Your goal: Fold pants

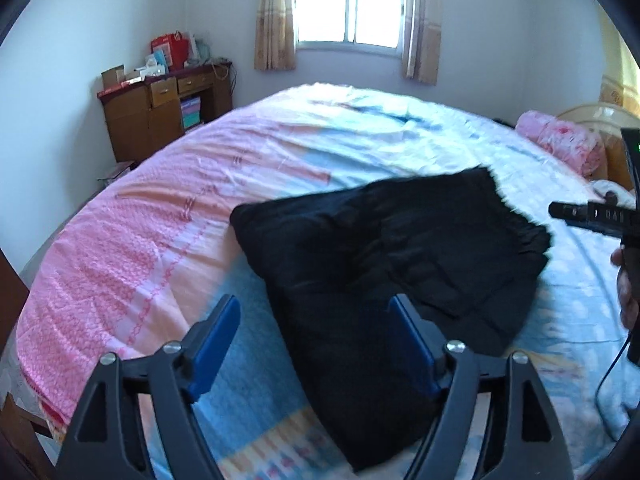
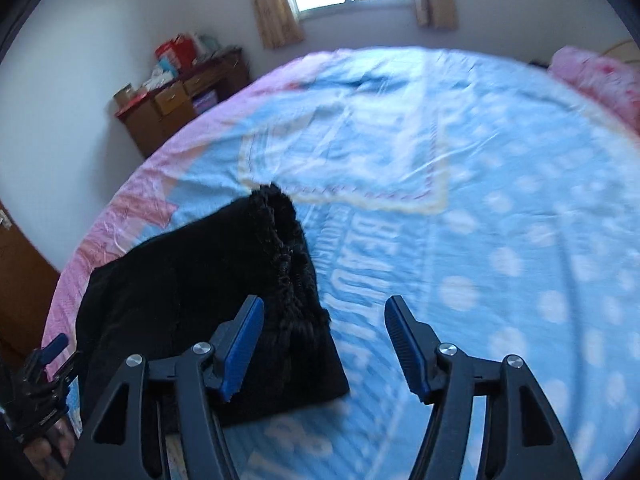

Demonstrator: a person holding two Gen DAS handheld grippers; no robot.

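Black pants [image 1: 400, 248] lie folded in a compact pile on the pink and blue bed sheet [image 1: 160, 240]. My left gripper [image 1: 315, 302] is open above the pile's near edge, its right pad over the cloth and its left pad over the sheet, with nothing held. In the right wrist view the pants [image 2: 192, 280] sit to the left, their gathered elastic waistband [image 2: 288, 248] facing the middle of the bed. My right gripper [image 2: 325, 301] is open and empty, with its left pad over the waistband end. Each gripper shows in the other's view: right gripper [image 1: 580, 216], left gripper [image 2: 48, 356].
The bed sheet [image 2: 480, 200] stretches wide to the right of the pants. A pink rolled quilt [image 1: 560, 140] lies at the far right. A cluttered wooden desk [image 1: 160, 112] stands against the back wall left of the window [image 1: 352, 0]. Brown wooden furniture [image 2: 20, 280] stands at the left.
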